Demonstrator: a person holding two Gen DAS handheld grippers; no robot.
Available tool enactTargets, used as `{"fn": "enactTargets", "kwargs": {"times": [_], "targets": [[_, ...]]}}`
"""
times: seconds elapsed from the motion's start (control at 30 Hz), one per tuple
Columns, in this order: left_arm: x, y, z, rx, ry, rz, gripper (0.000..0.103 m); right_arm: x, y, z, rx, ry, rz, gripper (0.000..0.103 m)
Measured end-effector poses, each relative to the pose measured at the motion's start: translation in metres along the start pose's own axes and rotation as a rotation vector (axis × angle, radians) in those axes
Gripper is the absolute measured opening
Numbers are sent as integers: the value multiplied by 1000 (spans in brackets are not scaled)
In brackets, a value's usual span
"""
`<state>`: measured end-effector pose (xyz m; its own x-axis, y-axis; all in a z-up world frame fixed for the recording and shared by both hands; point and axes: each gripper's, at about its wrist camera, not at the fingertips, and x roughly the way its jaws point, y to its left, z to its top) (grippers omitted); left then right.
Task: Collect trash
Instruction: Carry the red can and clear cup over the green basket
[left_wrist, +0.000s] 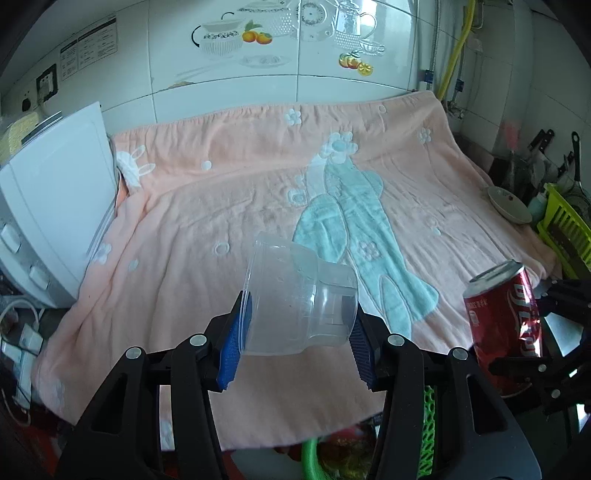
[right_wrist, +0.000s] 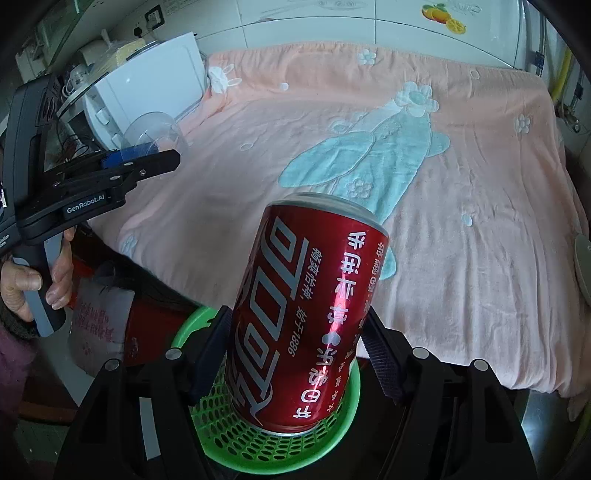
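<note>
Red aluminium is clamped between the jaws of the right gripper (right_wrist: 295, 354) — a dented cola can (right_wrist: 306, 314) held tilted, its base directly above a green perforated basket (right_wrist: 343, 417) that sits below the front edge of the bench. A clear plastic cup (left_wrist: 299, 299) is pinched by the left gripper (left_wrist: 295, 347), its blue pads pressing on rim and base, and it is carried on its side over the pink towel (left_wrist: 229, 206) that covers the bench. Both pieces of trash are thus lifted, neither yet dropped.

Risk is judged mainly at the cup: thin plastic, squeezed end to end, could buckle and spring out, and it hangs over the towel, not over the basket. The can looks well placed, but its tilt could send it against the basket rim and onto the floor if released carelessly. The two grippers are near each other, so a collision is possible.

Writing: white Chinese brand lettering and "1886" are read on the can; "GenRobot.AI" is printed on the left gripper's body
</note>
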<state>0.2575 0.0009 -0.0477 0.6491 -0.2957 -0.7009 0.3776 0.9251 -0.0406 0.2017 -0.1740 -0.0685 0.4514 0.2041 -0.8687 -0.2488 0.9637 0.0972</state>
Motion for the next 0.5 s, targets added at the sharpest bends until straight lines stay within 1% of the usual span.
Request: {"fn": "enactTargets", "kwargs": {"times": [0.07, 0.3, 0.4, 0.5], "targets": [[-18, -7, -15, 8, -10, 17, 50, -6, 9, -13, -23, 1, -3, 67], [-68, -26, -60, -7, -24, 4, 50, -12, 30, -46, -64, 26, -5, 67], [-80, -30, -74, -8, -30, 16, 50, -11, 36, -56, -71, 37, -18, 68], [-88, -33, -90, -22, -22, 12, 50, -10, 38, -63, -63, 47, -16, 68]]}}
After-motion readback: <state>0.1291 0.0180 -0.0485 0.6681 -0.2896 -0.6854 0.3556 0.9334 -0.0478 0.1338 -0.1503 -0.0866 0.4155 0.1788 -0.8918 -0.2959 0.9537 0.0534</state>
